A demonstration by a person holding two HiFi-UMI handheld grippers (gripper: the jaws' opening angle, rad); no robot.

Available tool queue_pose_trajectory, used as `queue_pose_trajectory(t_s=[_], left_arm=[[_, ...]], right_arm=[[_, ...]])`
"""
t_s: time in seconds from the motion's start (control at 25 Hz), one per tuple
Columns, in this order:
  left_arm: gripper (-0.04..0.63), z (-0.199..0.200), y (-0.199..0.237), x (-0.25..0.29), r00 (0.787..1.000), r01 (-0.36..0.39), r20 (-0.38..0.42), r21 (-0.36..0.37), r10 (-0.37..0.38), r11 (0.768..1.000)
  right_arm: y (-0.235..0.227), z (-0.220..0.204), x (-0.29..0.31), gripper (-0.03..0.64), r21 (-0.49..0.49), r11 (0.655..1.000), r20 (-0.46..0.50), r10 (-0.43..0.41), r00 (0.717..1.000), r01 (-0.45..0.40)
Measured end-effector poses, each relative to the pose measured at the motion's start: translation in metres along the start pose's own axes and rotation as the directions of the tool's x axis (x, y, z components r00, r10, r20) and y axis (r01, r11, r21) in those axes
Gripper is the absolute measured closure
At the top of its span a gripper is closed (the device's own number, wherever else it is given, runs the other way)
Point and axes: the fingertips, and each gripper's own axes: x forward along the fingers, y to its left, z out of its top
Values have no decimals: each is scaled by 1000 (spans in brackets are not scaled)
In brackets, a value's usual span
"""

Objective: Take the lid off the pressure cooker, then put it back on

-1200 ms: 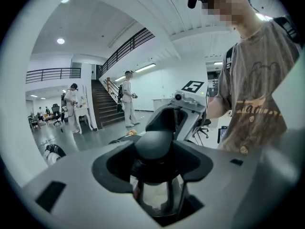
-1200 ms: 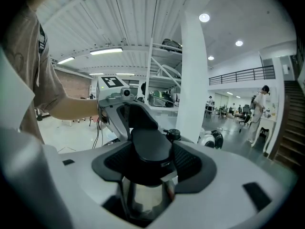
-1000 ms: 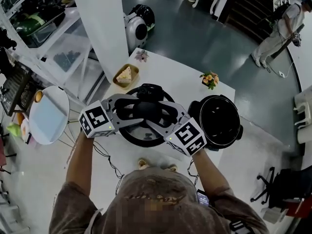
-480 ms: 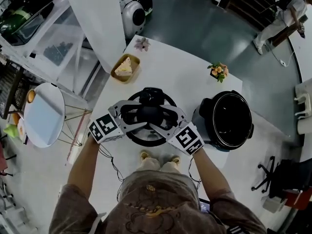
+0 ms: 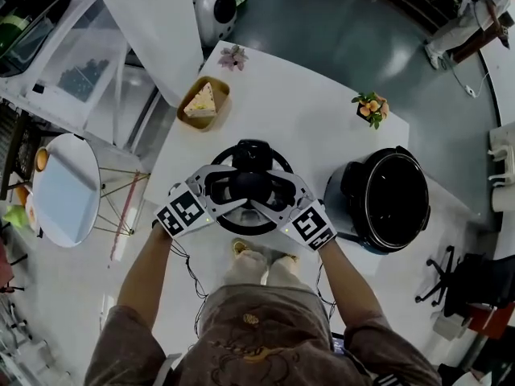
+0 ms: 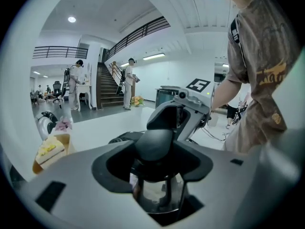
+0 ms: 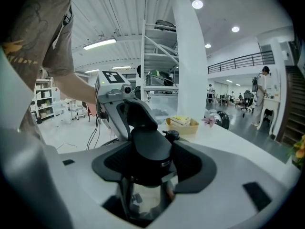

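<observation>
The pressure cooker's lid, round with a dark rim, is over the white table in front of me. Whether it rests on the table I cannot tell. Its black knob is clamped from both sides. My left gripper comes in from the left and is shut on the knob. My right gripper meets it from the right, shut on the same knob. The open black cooker pot stands to the right, apart from the lid.
A basket with a wedge of cake sits at the table's far left, a pink flower at the far corner, an orange flower pot behind the cooker. A white pillar and a round side table stand left.
Both grippers have come down together with the lid between them, closer to the tabletop. The grip on the knob is unchanged. The pot has not moved.
</observation>
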Motion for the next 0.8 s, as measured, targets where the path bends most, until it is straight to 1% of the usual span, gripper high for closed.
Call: queue_pose_trajectory(t_s=[0.16,0.32,0.44,0.56,0.6,0.68,0.76,0.8], left_arm=[[341,-11,3,5,1000,-26,-10,3,26,1000],[341,-18,2,9,998,-52,-31,20,53,998],[341,-24,0,11,996,-70,-49,32,71,997],[341,-27,1,10,994,-94,-55,27,96,995],[340,-24,2,9,994,-103,-43,16,104,995],[341,-14,2,3,993,-121,12,-35,121,992],[341,-2,3,-5,986,-147,70,-88,154,985],[341,4,3,-9,981,-163,89,-102,172,981]], right_arm=[[-1,-11,7,345,-13,1000,-8,-12,1000,12],[1,-19,10,342,-43,999,-36,-12,999,11],[2,-23,10,341,-34,999,-37,-7,999,6],[2,-23,10,341,-27,1000,-39,-7,999,6],[1,-22,9,336,-22,1000,-37,-10,999,9],[0,-17,5,342,-7,1000,-26,-24,999,24],[-2,-9,-2,345,9,999,-5,-43,999,43],[-2,-3,-6,345,16,999,9,-51,999,51]])
